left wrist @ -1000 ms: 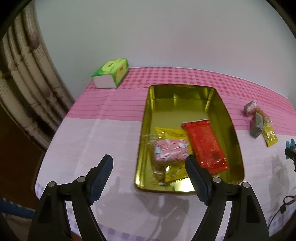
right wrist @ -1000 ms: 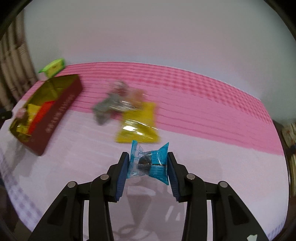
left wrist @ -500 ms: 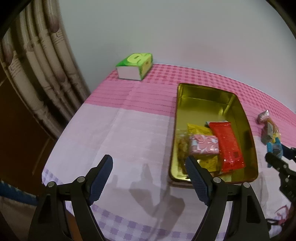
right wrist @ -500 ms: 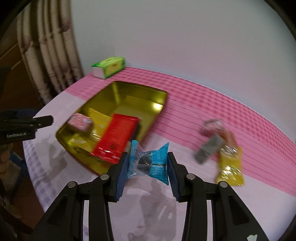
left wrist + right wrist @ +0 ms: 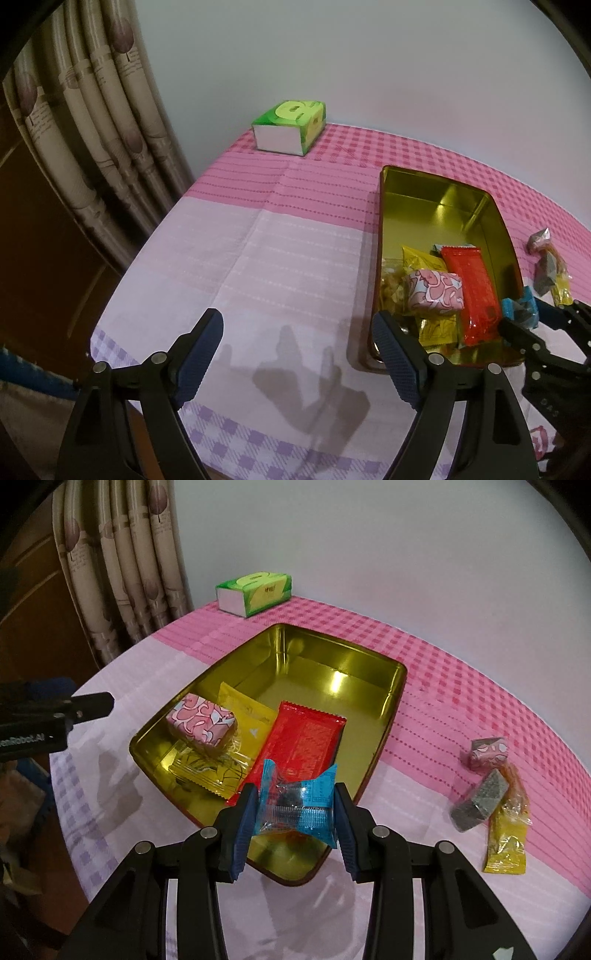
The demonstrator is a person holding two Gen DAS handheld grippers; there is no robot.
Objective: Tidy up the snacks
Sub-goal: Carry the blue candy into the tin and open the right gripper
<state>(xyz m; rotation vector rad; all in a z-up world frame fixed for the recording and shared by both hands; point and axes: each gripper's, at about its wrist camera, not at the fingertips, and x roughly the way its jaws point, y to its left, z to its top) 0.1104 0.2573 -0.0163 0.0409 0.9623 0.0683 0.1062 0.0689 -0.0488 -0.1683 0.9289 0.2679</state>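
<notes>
**Snacks: blue packet clamped over the tin, left tool empty**

Snacks sit partly in the gold tin (image 5: 384,709), partly loose on the desk (image 5: 424,672).

Right tool (image 5: 295,812): jaws pressed in on a blue snack packet (image 5: 299,805), both pads against its sides. Packet hangs over the tin's near edge, just above the low end of the red packet (image 5: 303,742). Same tool shows at the right edge of the left view (image 5: 524,317), blue packet (image 5: 517,312) at the tin's right rim.

Left tool (image 5: 299,350): jaws wide apart and opening, nothing between them. It hovers over bare pink cloth to the left of the tin (image 5: 380,229), its right pad near the tin's near-left corner.

In the tin, all bunched at the near end:
- red packet, lying flat
- yellow packet (image 5: 243,712), under the red one's edge
- pink patterned packet (image 5: 201,723), on top of the yellow ones
- second yellow packet (image 5: 207,768), clear-fronted, beneath the pink one

Far end of the tin is bare metal.

Loose on the desk, right of the tin, well apart from it: small pink packet (image 5: 489,753), grey packet (image 5: 478,805), yellow packet (image 5: 506,843), clustered and touching.

Green tissue box (image 5: 255,592) at the far edge of the desk by the curtain (image 5: 122,565).
</notes>
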